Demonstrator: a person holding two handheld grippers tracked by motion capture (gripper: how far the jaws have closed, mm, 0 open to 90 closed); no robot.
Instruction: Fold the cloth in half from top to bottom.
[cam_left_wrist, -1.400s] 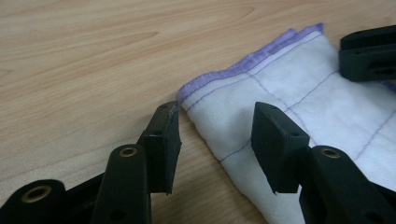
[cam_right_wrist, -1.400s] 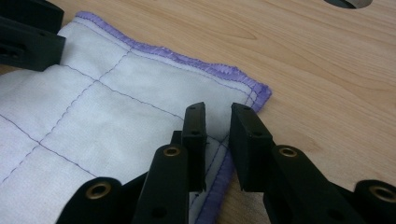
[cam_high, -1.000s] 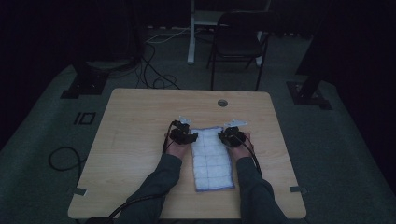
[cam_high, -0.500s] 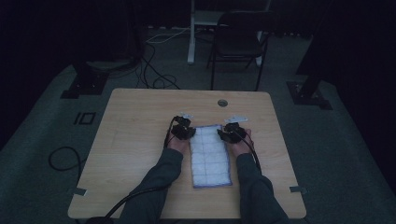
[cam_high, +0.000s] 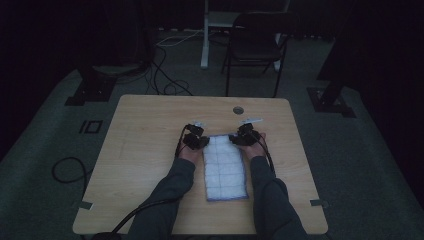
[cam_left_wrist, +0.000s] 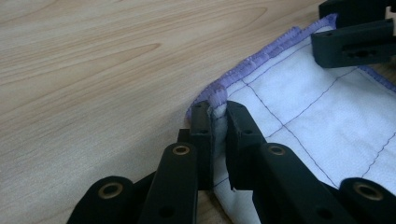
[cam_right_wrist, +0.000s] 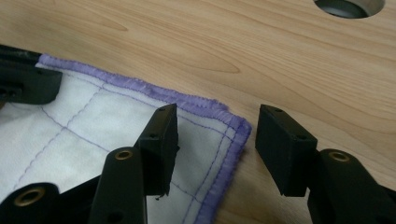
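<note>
The cloth (cam_high: 226, 167) lies flat on the table (cam_high: 150, 125). Left claw (cam_left_wrist: 218, 112) pinches its far-left corner; right claw (cam_right_wrist: 212, 133) straddles the far-right corner, wide open. Next, probably: close the right claw.

Over the last second the white quilted cloth (cam_high: 225, 167) has slid a little away from the person across the worktop (cam_high: 150, 130): its near edge now lies farther from the worktop's front edge than it did, and its far edge sits higher up the wood. Both hands have travelled forward with it, the left gripper (cam_high: 195, 140) and the right gripper (cam_high: 245, 136) ending slightly nearer the round cable hole (cam_high: 238, 110) (only a small shift in the high view). The forearms reach a touch farther over the worktop, and the cloth now looks flatter and straighter along its length.
</note>
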